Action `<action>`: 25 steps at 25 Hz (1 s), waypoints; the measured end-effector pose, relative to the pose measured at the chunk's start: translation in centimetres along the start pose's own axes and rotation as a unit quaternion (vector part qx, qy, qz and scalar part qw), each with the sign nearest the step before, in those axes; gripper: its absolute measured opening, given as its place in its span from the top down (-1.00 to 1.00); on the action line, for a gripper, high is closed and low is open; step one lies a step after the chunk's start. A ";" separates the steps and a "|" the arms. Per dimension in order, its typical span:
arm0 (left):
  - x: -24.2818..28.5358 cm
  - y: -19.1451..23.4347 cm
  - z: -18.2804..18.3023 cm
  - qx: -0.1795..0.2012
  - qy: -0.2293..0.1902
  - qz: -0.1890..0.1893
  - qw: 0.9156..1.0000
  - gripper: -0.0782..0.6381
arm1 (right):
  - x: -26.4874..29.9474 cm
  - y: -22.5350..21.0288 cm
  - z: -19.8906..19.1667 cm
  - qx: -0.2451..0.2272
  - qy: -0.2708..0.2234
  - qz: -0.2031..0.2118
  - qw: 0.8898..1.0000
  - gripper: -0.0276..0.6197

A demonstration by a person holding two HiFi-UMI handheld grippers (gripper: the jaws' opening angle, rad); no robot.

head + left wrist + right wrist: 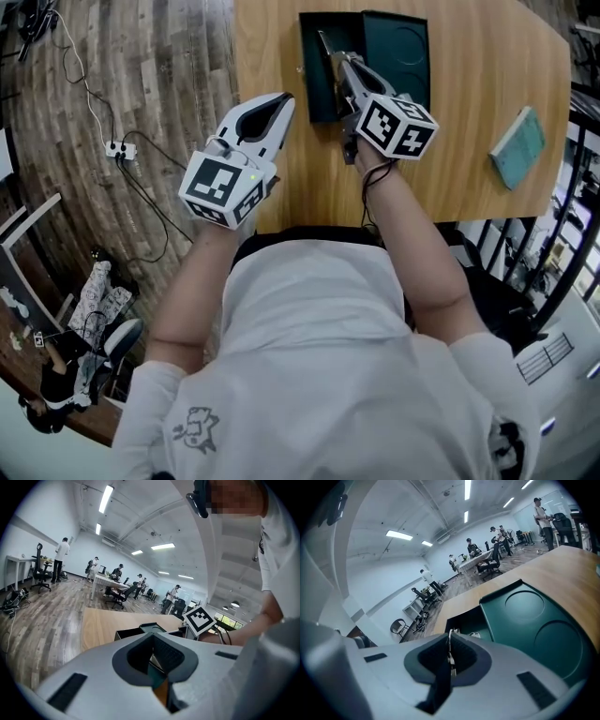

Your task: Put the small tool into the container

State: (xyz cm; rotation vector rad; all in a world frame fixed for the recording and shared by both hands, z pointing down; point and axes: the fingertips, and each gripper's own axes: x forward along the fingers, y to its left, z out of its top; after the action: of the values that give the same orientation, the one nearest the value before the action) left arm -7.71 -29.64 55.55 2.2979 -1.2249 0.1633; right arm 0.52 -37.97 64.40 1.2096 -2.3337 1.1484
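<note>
A dark open box point(317, 86) lies at the table's far middle, with its green lid point(398, 52) flat beside it on the right. My right gripper point(339, 62) hangs over the box, shut on a thin metal tool point(327, 44) that pokes past its tips. In the right gripper view the tool point(450, 657) is a bright sliver pinched between the jaws, with the box point(469, 619) and lid point(534, 620) below. My left gripper point(279, 105) is shut and holds nothing, hovering at the table's left edge beside the box point(127, 633).
A teal book point(518, 147) lies near the table's right edge. On the wooden floor to the left run cables and a power strip point(120, 148). Office chairs, desks and several people are far off in the room.
</note>
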 end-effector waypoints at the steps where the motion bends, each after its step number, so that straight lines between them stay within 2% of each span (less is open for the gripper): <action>1: 0.0 0.1 -0.1 -0.002 0.001 0.001 1.000 0.76 | 0.3 0.0 -0.2 0.003 0.003 0.000 1.000 0.85; 14: 0.0 1.9 -1.0 -0.017 0.007 0.011 1.000 0.76 | 3.8 -0.9 -3.0 0.038 0.052 -0.022 0.998 0.85; 18: -0.1 2.3 -1.2 -0.023 0.006 0.013 1.000 0.77 | 4.4 -1.3 -3.6 0.026 0.073 -0.036 0.996 0.83; 22: -0.3 4.6 -1.3 -0.029 0.008 0.008 1.000 0.77 | 6.9 -0.9 -4.3 0.013 0.098 -0.049 0.994 0.66; 25: -0.8 3.5 -0.8 -0.023 0.004 0.008 1.000 0.77 | 6.0 -0.8 -4.0 -0.004 0.103 -0.063 0.993 0.61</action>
State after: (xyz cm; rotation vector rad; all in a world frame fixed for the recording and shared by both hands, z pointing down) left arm -10.88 -30.20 57.38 2.2451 -1.2314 0.1486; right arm -3.00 -38.62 70.78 1.1572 -2.0782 1.1605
